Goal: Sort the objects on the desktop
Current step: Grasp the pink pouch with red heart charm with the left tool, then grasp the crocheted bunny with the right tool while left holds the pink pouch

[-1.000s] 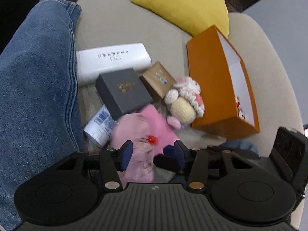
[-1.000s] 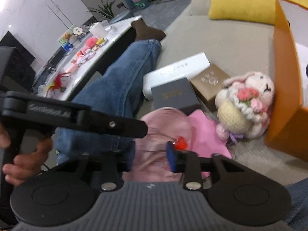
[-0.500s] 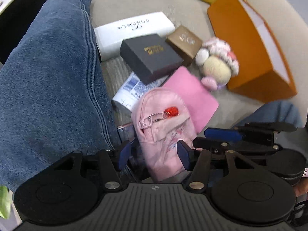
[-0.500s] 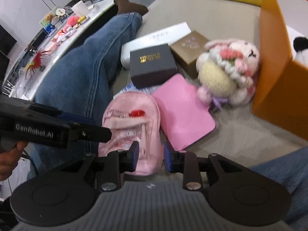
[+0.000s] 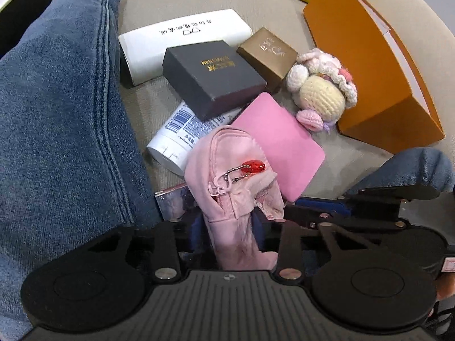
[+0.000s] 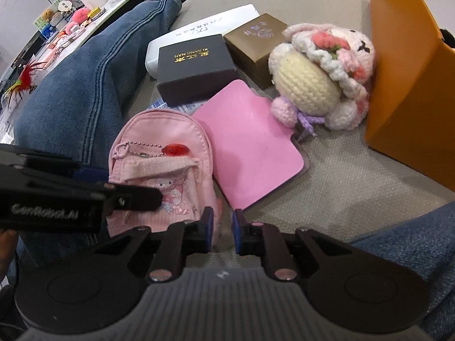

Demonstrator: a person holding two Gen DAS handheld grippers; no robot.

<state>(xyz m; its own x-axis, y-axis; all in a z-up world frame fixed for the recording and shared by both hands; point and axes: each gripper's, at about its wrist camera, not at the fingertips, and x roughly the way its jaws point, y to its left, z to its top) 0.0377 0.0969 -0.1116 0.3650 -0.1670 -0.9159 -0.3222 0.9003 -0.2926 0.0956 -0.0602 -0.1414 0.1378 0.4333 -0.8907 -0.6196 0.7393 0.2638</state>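
A small pink backpack pouch [image 5: 227,176] with a red charm lies on the beige sofa seat [image 5: 176,2]; it also shows in the right wrist view [image 6: 159,170]. My left gripper [image 5: 229,227] is shut on the pouch's lower end. My right gripper [image 6: 219,227] hovers just right of the pouch, jaws a narrow gap apart and empty. Beyond lie a pink card case [image 6: 250,153], a dark grey box [image 6: 193,65], a gold box [image 6: 256,42], a white box [image 5: 182,37], a crochet doll [image 6: 321,76] and a white tube [image 5: 176,139].
An orange paper bag [image 5: 378,79] lies open on the right by the doll. The person's jeans-clad leg [image 5: 57,113] runs along the left, a knee [image 6: 412,244] at lower right. A table with small toys [image 6: 65,22] stands far left.
The left gripper has closed on the pink pouch's lower end. The right gripper has drawn back to the right, clear of the pouch. The pouch now lies on the seat.
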